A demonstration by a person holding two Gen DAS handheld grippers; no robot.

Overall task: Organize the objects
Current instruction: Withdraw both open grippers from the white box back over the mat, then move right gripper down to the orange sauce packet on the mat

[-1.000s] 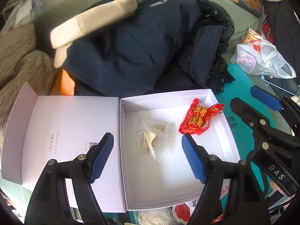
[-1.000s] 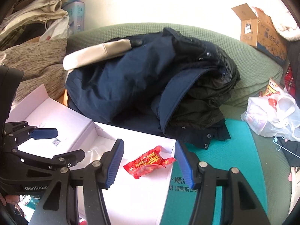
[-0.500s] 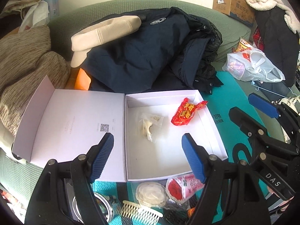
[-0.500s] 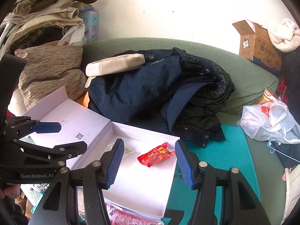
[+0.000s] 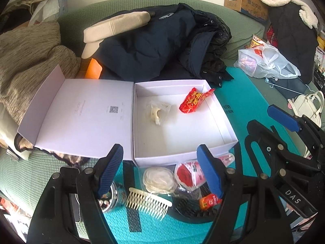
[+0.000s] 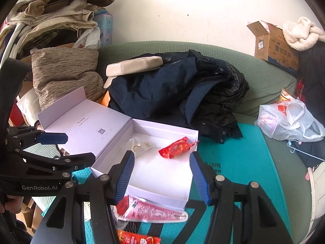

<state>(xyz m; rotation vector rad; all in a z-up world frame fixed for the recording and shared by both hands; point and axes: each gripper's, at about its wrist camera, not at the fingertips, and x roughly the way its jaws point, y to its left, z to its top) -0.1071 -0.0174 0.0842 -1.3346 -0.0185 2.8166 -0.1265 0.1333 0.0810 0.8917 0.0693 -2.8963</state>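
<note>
A white box [image 5: 182, 155] lies open on the teal mat, its lid [image 5: 81, 118] folded flat to the left. Inside are a red snack packet [image 5: 195, 100] and a clear bag [image 5: 156, 111] holding something pale. My left gripper [image 5: 160, 162] hangs open and empty above the box's near wall. In front of the box lie a cream comb [image 5: 148, 201], a white round pad [image 5: 159, 180], a red-and-white packet [image 5: 187, 174] and a small jar [image 5: 109, 197]. My right gripper [image 6: 161, 168] is open and empty over the box [image 6: 162, 191]; the red packet [image 6: 176, 147] lies beyond its tips.
A dark blue jacket [image 5: 154, 46] is piled on the green sofa behind the box. A plastic bag [image 5: 266, 63] and a white handbag [image 5: 306, 105] sit at the right, a brown cushion [image 5: 30, 61] at the left. A cardboard box [image 6: 272, 42] rests on the sofa back.
Both grippers have drawn back from the box together, so it looks smaller and farther. The comb, pad, jar and packets in front of it have come into view. Jaw widths are unchanged.
</note>
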